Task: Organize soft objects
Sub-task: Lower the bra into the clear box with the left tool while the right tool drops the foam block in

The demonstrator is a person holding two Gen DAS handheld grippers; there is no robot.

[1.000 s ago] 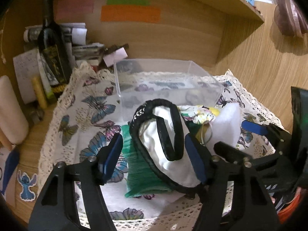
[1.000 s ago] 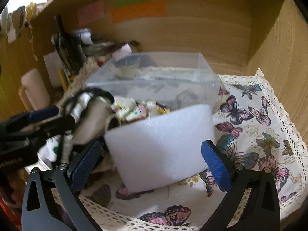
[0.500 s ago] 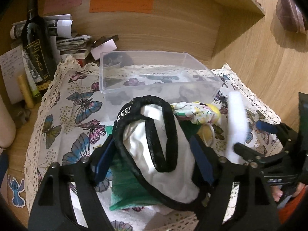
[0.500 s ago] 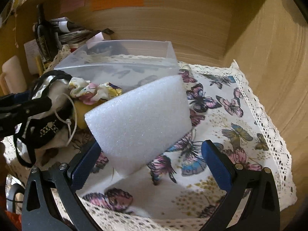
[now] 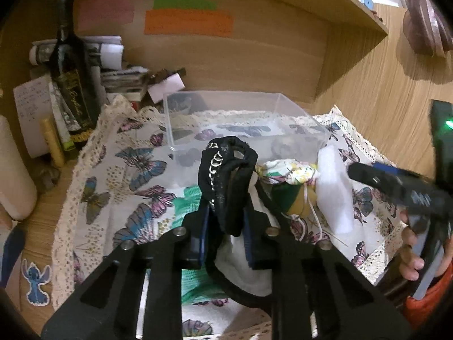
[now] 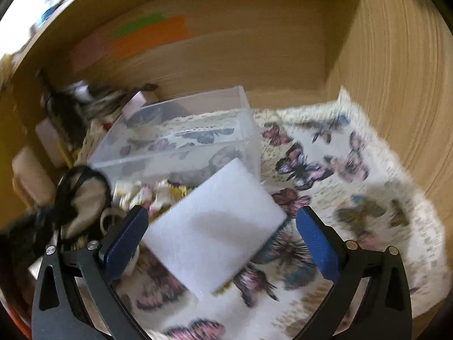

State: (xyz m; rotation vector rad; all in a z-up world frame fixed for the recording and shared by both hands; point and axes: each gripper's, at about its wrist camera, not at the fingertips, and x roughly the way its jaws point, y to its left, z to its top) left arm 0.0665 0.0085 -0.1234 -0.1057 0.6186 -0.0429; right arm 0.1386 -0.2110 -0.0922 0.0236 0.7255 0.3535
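Observation:
In the left wrist view my left gripper [image 5: 226,223] is shut on a white fabric pouch with black trim and a chain [image 5: 229,175], which bunches up between the blue pads. Under it lies a green knit cloth [image 5: 189,206]. To its right lie a floral fabric bundle [image 5: 286,172] and a yellow piece [image 5: 300,204]. A white foam block [image 6: 215,238] stands tilted between the wide-apart fingers of my right gripper [image 6: 220,226], which is open. A clear plastic box [image 6: 181,147] stands just behind these things.
A butterfly-print cloth with a lace edge [image 5: 133,170] covers the wooden shelf. A dark wine bottle [image 5: 70,79], papers and small items crowd the back left corner. Wooden walls close the back and the right side. A person's hand [image 5: 410,257] holds the right gripper.
My left jaws have closed on the black-trimmed pouch and squeezed it into a narrow bunch. My right gripper has shifted and rolled, so the foam block looks tilted between its fingers.

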